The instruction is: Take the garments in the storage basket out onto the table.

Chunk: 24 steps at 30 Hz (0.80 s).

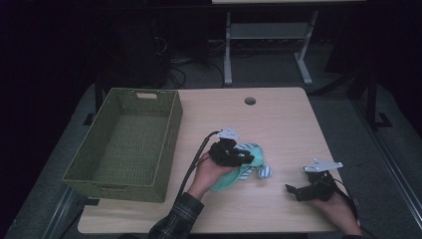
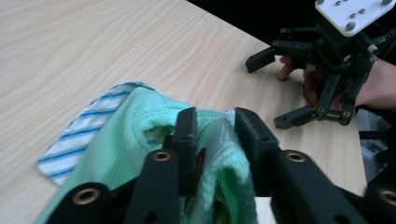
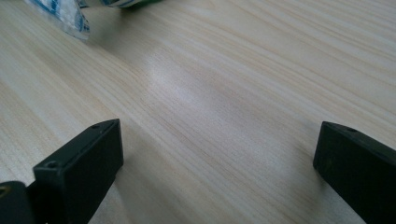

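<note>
A mint-green cloth (image 1: 226,179) lies bunched at the middle of the wooden table, on top of a blue-and-white striped cloth (image 1: 263,172). My left gripper (image 1: 246,158) rests on the heap. In the left gripper view a fold of the green cloth (image 2: 135,126) bulges up between its jaws (image 2: 212,126), which stand slightly apart and loose around it; the striped cloth (image 2: 74,144) pokes out beneath. My right gripper (image 1: 294,193) sits low over bare table at the right, jaws wide open (image 3: 219,154) with nothing between them. A corner of the striped cloth (image 3: 65,14) lies far ahead of it.
A green woven basket (image 1: 124,184), with nothing in it, stands along the table's left side. A round cable hole (image 1: 250,101) is near the far edge. Bare tabletop (image 1: 278,129) stretches beyond the cloths. My right gripper (image 2: 267,91) is close by, near the table's right edge.
</note>
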Each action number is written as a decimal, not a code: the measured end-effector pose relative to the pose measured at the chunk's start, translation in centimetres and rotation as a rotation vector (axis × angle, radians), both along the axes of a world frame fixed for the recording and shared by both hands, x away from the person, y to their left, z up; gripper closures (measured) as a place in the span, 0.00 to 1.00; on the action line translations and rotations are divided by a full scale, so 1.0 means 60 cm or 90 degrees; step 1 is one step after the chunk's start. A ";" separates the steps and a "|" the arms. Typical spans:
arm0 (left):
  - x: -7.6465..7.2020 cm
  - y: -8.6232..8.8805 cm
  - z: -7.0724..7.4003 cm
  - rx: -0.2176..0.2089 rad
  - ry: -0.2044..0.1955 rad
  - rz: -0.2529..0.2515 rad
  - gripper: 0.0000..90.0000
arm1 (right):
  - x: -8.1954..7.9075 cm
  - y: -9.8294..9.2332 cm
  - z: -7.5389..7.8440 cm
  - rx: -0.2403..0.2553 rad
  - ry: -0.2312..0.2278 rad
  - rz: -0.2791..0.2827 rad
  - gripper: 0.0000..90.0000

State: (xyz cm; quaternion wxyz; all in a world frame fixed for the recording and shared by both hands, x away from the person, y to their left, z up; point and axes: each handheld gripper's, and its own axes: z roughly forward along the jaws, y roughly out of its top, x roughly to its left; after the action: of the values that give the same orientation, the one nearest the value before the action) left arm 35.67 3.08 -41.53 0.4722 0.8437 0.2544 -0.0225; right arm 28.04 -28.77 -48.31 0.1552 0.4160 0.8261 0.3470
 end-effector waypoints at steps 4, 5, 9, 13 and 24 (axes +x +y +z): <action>0.000 0.012 0.012 0.023 -0.019 0.009 0.68 | 0.000 0.000 0.000 0.000 0.000 0.000 0.01; 0.000 0.015 0.015 0.027 -0.024 0.011 0.67 | 0.000 0.000 0.000 0.000 0.000 0.000 0.01; -0.001 0.026 0.029 0.051 -0.042 0.012 0.66 | 0.000 0.000 0.000 0.000 0.000 0.000 0.01; -0.002 0.040 0.043 0.067 -0.051 0.012 0.66 | 0.000 0.000 0.000 0.000 0.000 0.000 0.01; -0.024 0.083 0.055 0.085 -0.081 -0.001 0.91 | 0.000 0.000 0.000 0.000 0.000 0.000 0.01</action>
State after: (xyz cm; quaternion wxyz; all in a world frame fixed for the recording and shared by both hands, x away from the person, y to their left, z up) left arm 34.21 8.08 -38.23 0.4304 0.8730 0.2243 0.0480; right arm 28.05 -28.77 -48.32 0.1555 0.4159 0.8260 0.3473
